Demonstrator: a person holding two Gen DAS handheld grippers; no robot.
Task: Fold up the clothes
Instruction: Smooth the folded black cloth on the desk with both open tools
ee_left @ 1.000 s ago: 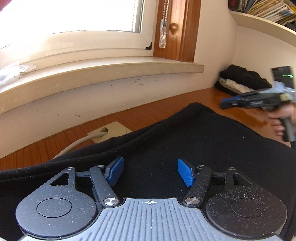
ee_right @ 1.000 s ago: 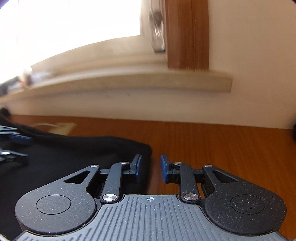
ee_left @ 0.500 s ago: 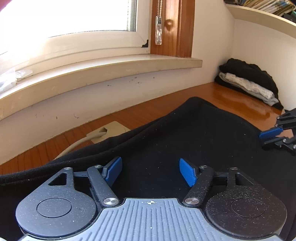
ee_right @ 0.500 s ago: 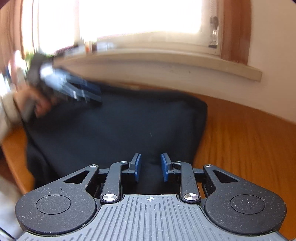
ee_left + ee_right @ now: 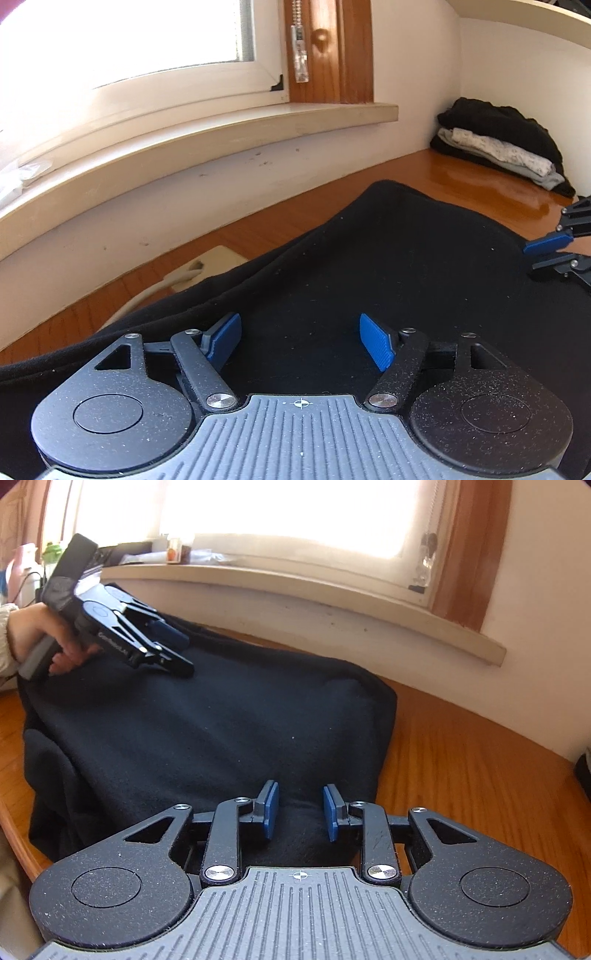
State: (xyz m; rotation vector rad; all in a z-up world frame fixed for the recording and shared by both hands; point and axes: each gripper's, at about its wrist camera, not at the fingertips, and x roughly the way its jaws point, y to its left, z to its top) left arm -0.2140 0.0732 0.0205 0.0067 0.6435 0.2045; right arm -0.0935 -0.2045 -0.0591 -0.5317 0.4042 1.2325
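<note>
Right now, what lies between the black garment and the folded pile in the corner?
In the left wrist view, only bare wooden tabletop separates the black garment from the folded pile.

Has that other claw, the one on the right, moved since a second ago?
Yes. Seen from the left claw's camera, the right claw dropped from beside the clothes pile down to the black garment's right edge.

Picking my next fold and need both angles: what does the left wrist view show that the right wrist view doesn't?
Left wrist only: the stack of folded clothes in the far corner and a beige wall plate behind the garment.
Right wrist only: the hand holding the left gripper, and windowsill clutter.
Both: the black garment, the wooden table, the open right gripper.
</note>
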